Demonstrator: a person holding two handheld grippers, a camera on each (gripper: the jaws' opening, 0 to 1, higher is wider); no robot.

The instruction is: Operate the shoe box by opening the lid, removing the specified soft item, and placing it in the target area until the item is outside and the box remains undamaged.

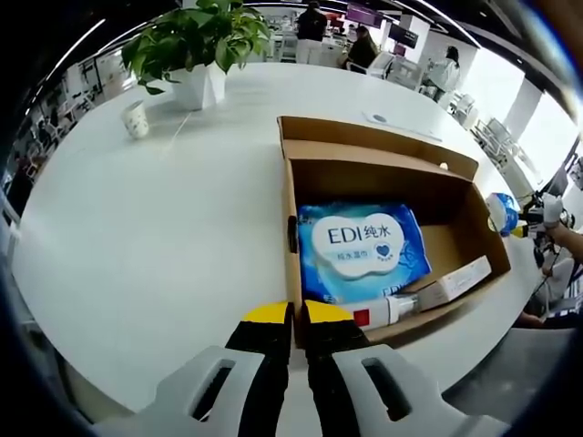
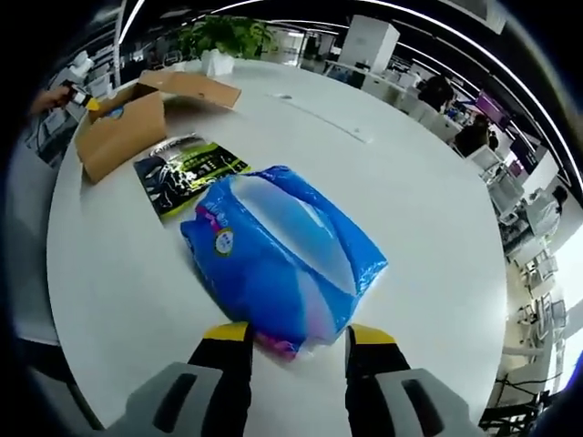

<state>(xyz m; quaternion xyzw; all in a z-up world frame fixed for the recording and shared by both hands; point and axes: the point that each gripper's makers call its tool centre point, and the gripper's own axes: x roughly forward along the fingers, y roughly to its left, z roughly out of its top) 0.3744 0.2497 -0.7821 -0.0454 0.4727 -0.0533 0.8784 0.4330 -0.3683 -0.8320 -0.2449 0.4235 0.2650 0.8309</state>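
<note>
The brown cardboard shoe box [image 1: 455, 205] lies open on the white table, its lid flap [image 1: 373, 141] folded back. Inside are a blue wet-wipe pack [image 1: 364, 250] and a long white carton [image 1: 455, 282]. My left gripper [image 1: 299, 314] is shut on the box's near side wall at the corner. In the right gripper view a soft blue plastic pack [image 2: 282, 250] lies on the table outside the box [image 2: 123, 132]. My right gripper [image 2: 299, 335] is open, one jaw on each side of the pack's near end.
A black and green flat packet [image 2: 187, 173] lies between the blue pack and the box. A potted plant [image 1: 200, 50] and a small cup [image 1: 136, 119] stand at the table's far side. People sit at desks beyond the table [image 1: 164, 228].
</note>
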